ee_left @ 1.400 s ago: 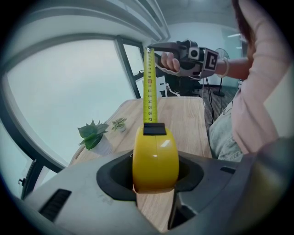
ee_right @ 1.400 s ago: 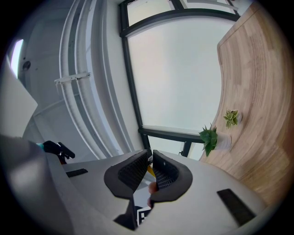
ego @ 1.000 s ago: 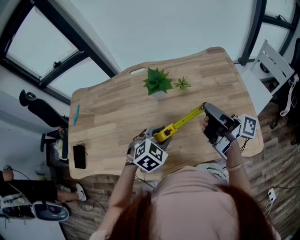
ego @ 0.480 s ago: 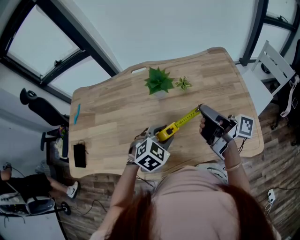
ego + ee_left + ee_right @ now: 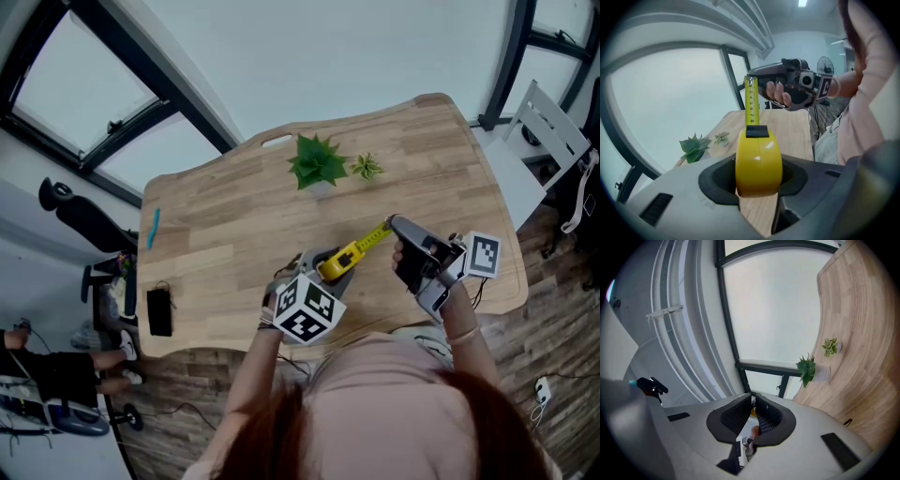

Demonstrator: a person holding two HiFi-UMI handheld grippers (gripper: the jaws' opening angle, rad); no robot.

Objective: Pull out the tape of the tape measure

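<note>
Tape measure (image 5: pixel 758 157) is sitting clamped in the left gripper (image 5: pixel 758 180), over the table (image 5: pixel 225 234) near its front edge. Compared with a second ago, the right gripper (image 5: pixel 753 409) is drifting closer to it. Its jaws are pinching together on what seems to be the tape (image 5: pixel 751 104) tip, which is barely showing between the pads. The exposed tape is getting shorter, so the pull is probably being given back rather than extended.
</note>
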